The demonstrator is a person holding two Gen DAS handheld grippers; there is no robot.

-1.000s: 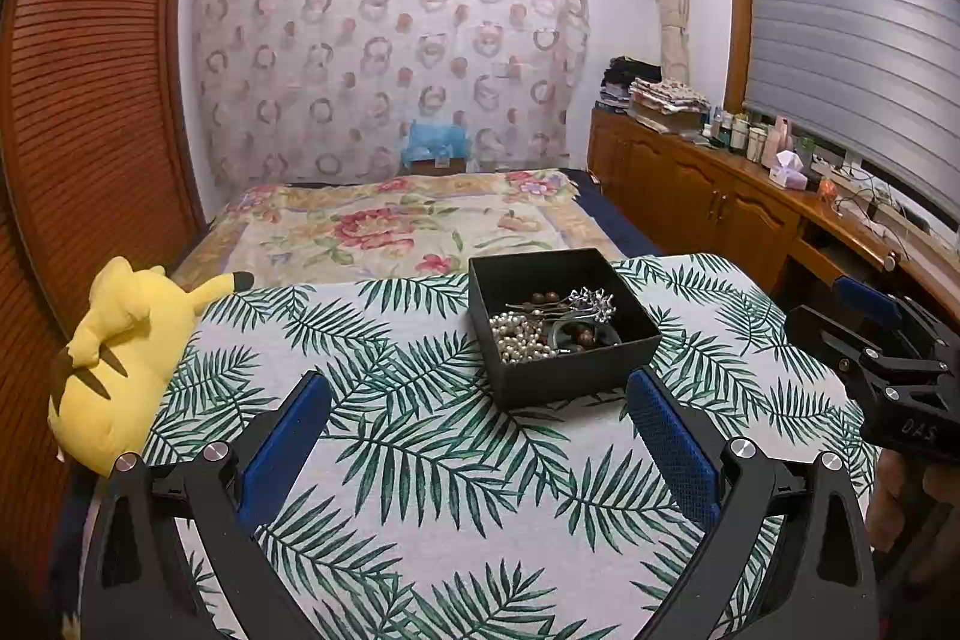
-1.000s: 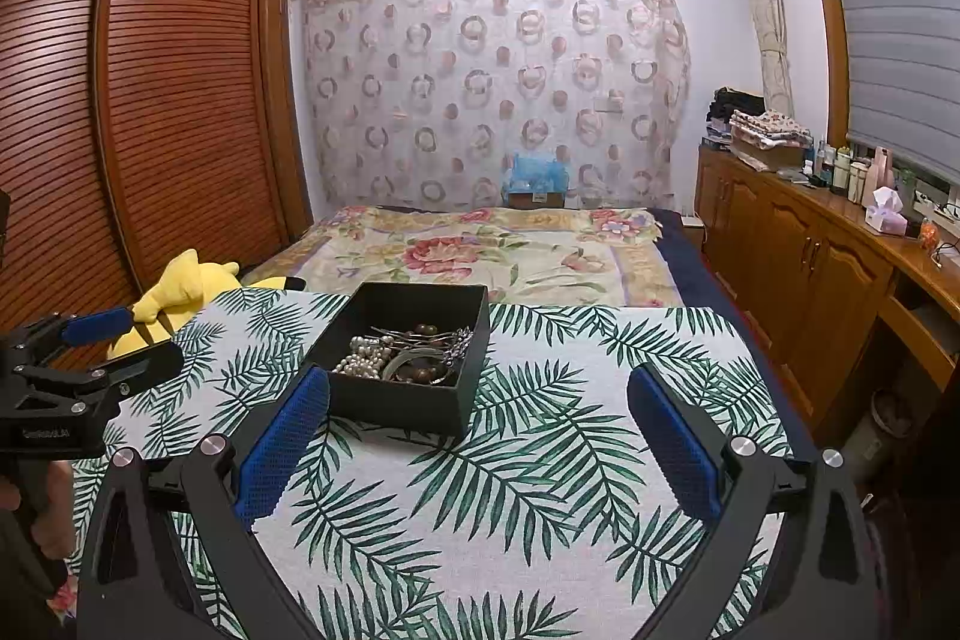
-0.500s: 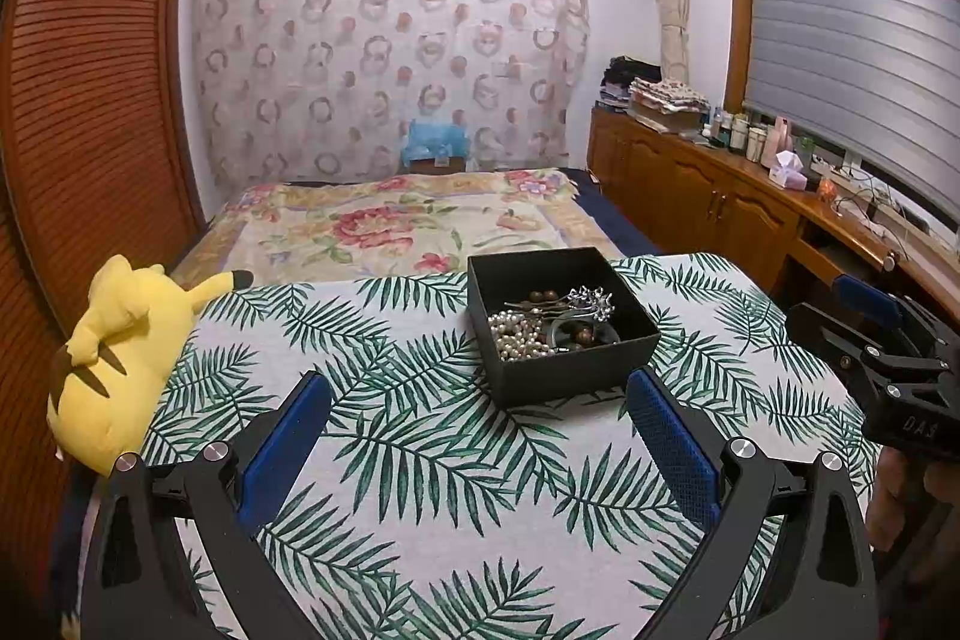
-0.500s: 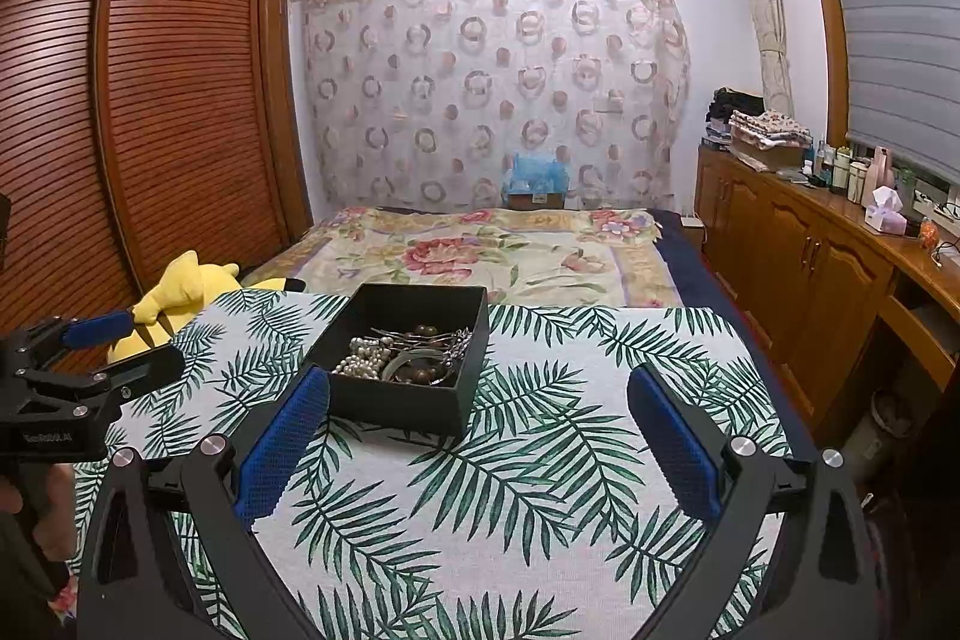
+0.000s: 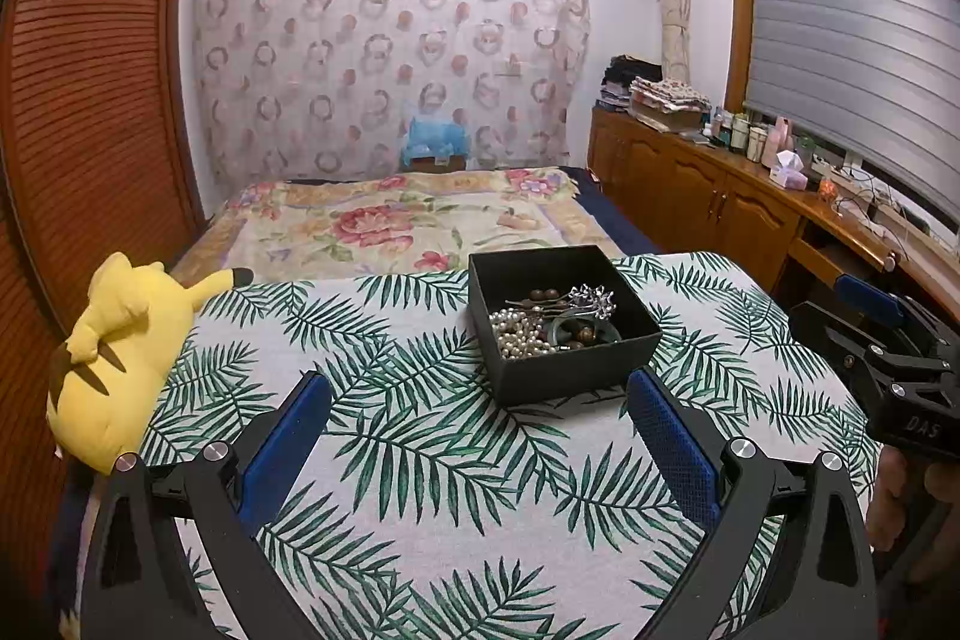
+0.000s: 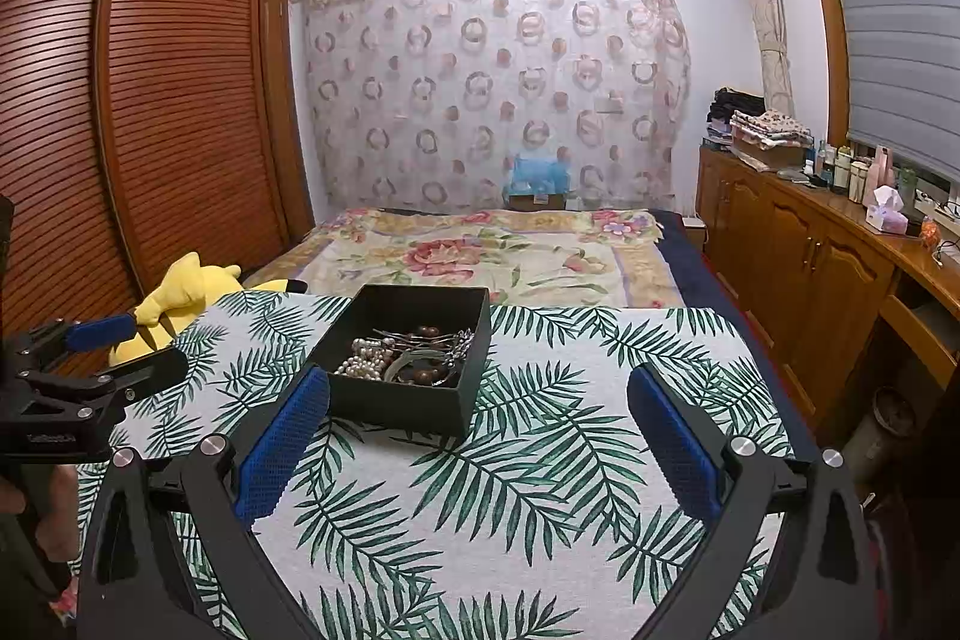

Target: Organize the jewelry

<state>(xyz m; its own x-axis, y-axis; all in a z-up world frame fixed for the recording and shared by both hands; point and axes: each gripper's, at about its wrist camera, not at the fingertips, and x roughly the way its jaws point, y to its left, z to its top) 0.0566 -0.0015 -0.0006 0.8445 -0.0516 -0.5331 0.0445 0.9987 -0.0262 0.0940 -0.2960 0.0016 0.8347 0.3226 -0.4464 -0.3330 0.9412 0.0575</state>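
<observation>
A black open box (image 5: pixel 576 376) stands on the palm-leaf tablecloth (image 5: pixel 420 460). It holds a pearl strand (image 5: pixel 521 337), a silver hairpin (image 5: pixel 591 298), brown beads and a dark bangle. The box also shows in the right wrist view (image 6: pixel 408 403). My left gripper (image 5: pixel 479 424) is open and empty, hovering just short of the box. My right gripper (image 6: pixel 479 424) is open and empty, to the right of and short of the box. Each gripper shows at the edge of the other's view, the right one in the left wrist view (image 5: pixel 888 352) and the left one in the right wrist view (image 6: pixel 78 370).
A yellow plush toy (image 5: pixel 120 352) lies at the table's left edge. A bed with a floral cover (image 5: pixel 408 226) is beyond the table. Wooden cabinets (image 5: pixel 708 202) with bottles run along the right. A slatted wardrobe (image 6: pixel 150 100) is on the left.
</observation>
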